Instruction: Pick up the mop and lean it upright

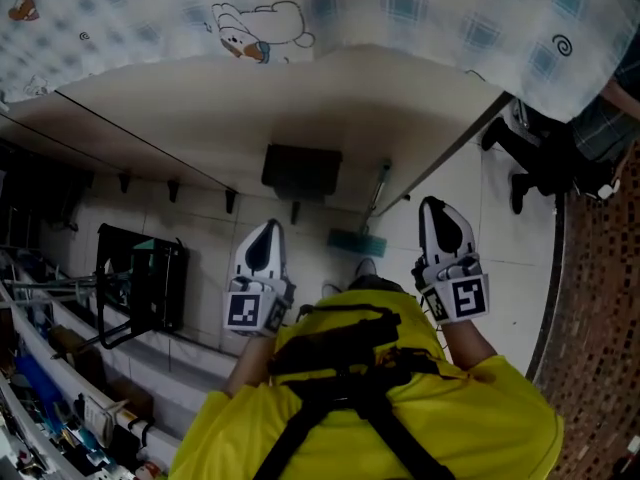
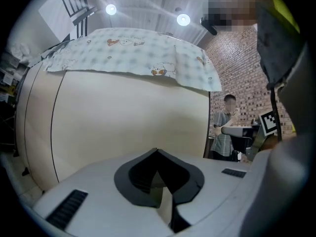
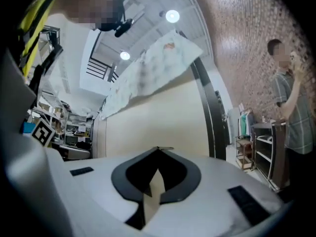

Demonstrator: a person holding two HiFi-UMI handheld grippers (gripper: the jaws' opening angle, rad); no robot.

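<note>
2 hand-held grippers, both yours, held out over the floor [image 1: 500,258], ahead of your yellow shirt [image 1: 480,418] & black harness [image 1: 345,353].

- left hand-held gripper [image 1: 267,230]: jaws pressed together, nothing btwn them. Aimed at the beige panel [image 1: 300,98].
- right hand-held gripper [image 1: 434,208]: jaws pressed together too, nothing btwn them.
- mop [image 1: 358,241]: teal head down on the floor tiles. In head view it sits btwn your 2 grippers, a bit ahead, touching neither. Thin handle runs from the head toward the panel's dark corner strip [image 1: 450,153]. Can't tell if it lies flat or leans.
- dark box [image 1: 300,171]: at the foot of the panel, just left of the mop handle. Nearest item to the mop.
- patterned cloth [image 1: 420,18]: cartoon print & checks, draped over the panel's top & hanging past its corner.
- black frame [image 1: 140,288]: on the floor, well left of your left hand-held gripper.
- cluttered shelving [image 1: 50,408]: far left, lower corner. Contents too small to ID.
- black object [image 1: 540,158]: on the floor past the corner strip, right of the mop. Type unclear.
- brick wall [image 1: 600,318]: right edge.
- bystander [image 3: 291,107]: plaid shirt, stands by the brick wall w/ a wire rack [image 3: 269,147] just beside.
- ceiling lights [image 2: 183,19]: 2 lit.
</note>
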